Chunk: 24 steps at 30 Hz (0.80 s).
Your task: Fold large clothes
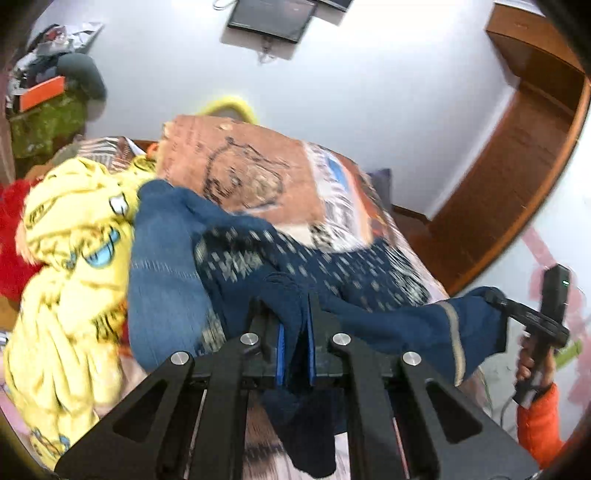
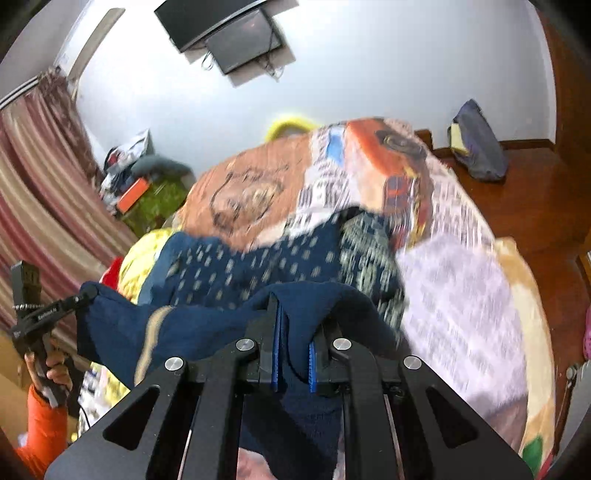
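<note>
**2 claws hold a dark blue garment above a cluttered bed**

A bed [image 2: 480, 295] fills the middle of both views, covered by a printed blanket [image 1: 258, 173] in orange, white and pale lilac; a yellow cartoon-print blanket [image 1: 70, 258] is heaped at its side. Behind it stands a white wall carrying a dark screen [image 1: 271, 14]; striped curtains [image 2: 33, 192] hang at one side and wooden furniture [image 1: 517, 166] at the other.

The left claw [image 1: 295, 332] is clamped narrow on a fold of the dark blue garment [image 1: 240, 258]; the right claw [image 2: 293, 343] grips another fold of the same cloth, which stretches between the 2 and trails onto the bed.

Motion blur smears the garment's pale pattern and the blanket print; the garment's full shape is hidden in folds; the person shows only as an orange sleeve [image 1: 539, 424] at the frame edge.
</note>
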Each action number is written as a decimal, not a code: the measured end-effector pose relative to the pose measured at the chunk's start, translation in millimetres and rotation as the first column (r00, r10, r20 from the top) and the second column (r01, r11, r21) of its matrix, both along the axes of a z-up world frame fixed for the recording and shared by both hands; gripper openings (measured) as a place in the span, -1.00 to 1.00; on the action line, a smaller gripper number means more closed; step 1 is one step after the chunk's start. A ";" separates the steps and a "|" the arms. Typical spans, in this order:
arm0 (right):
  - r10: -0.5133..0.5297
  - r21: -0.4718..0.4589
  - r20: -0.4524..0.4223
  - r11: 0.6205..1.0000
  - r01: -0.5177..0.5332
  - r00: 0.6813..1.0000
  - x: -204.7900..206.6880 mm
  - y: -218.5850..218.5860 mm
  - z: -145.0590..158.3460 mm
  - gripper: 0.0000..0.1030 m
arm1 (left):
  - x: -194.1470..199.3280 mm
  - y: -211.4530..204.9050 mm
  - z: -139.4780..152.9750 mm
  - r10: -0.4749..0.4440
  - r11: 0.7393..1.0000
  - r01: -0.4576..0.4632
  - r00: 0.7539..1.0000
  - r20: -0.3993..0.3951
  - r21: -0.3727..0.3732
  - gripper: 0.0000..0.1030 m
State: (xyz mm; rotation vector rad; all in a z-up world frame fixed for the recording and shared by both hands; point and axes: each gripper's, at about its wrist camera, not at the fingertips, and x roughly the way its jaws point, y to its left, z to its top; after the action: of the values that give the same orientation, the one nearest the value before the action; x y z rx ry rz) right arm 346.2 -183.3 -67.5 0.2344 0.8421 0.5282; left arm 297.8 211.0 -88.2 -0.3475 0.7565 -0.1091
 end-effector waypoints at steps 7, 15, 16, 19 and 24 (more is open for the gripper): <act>-0.047 -0.041 -0.113 0.998 0.042 0.993 75.4 13.9 -46.3 -0.81 | 85.2 5.1 -61.0 0.108 0.993 -0.100 0.984 -0.142 0.064 -0.83; -0.042 -0.124 -0.226 0.992 0.014 0.973 113.6 28.4 -115.0 -0.74 | 115.2 13.6 -122.9 0.108 0.993 -0.095 0.968 -0.225 0.069 -0.77; -0.029 -0.110 -0.230 0.994 0.003 0.973 113.4 26.8 -114.7 -0.70 | 114.6 12.5 -122.7 0.100 0.994 -0.086 0.970 -0.223 0.072 -0.77; 0.009 -0.117 -0.269 0.992 -0.042 0.963 111.1 23.2 -108.2 -0.54 | 113.3 8.2 -117.8 0.069 0.993 -0.044 0.970 -0.231 0.109 -0.77; -0.023 -0.201 -0.264 0.979 -0.032 0.964 97.6 16.8 -88.1 0.08 | 105.7 -7.2 -98.2 0.126 0.950 -0.045 0.961 -0.248 0.310 0.39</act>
State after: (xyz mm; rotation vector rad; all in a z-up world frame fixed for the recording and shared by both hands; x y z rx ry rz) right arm 443.8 -166.5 -155.6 0.1153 1.1506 0.4159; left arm 403.5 203.8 -186.4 -0.1024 1.0066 0.1393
